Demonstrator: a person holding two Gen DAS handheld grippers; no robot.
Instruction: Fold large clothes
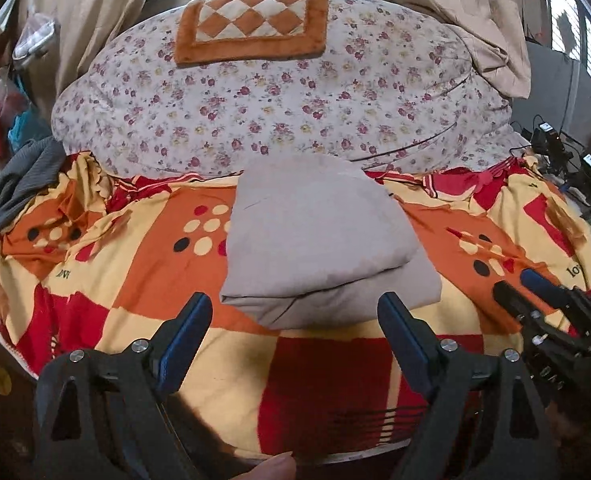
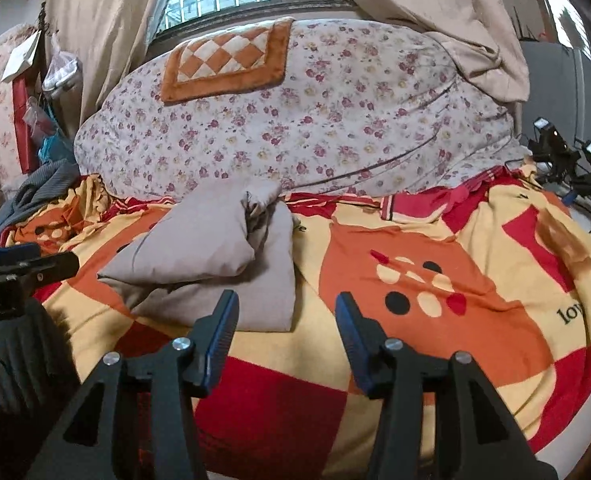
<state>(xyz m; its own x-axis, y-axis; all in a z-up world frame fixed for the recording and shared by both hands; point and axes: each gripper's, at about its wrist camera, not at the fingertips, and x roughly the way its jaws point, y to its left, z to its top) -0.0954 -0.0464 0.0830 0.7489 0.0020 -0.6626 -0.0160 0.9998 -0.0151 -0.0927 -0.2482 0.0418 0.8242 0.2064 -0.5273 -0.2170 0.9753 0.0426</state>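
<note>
A grey garment (image 1: 319,240) lies folded in a thick bundle on the orange, red and yellow bedspread (image 1: 143,272). It also shows in the right wrist view (image 2: 223,256), left of centre. My left gripper (image 1: 295,308) is open and empty, just in front of the bundle's near edge. My right gripper (image 2: 285,308) is open and empty, near the bundle's right front corner. The right gripper also shows at the right in the left wrist view (image 1: 523,284). The left gripper's tip shows at the left edge of the right wrist view (image 2: 27,264).
A big floral quilt (image 1: 279,108) is piled at the back with an orange checked cushion (image 1: 251,24) on top. Beige curtains (image 1: 475,12) hang by the window. Grey clothes (image 1: 19,184) lie at the far left. Black devices and cables (image 1: 555,148) sit at the right.
</note>
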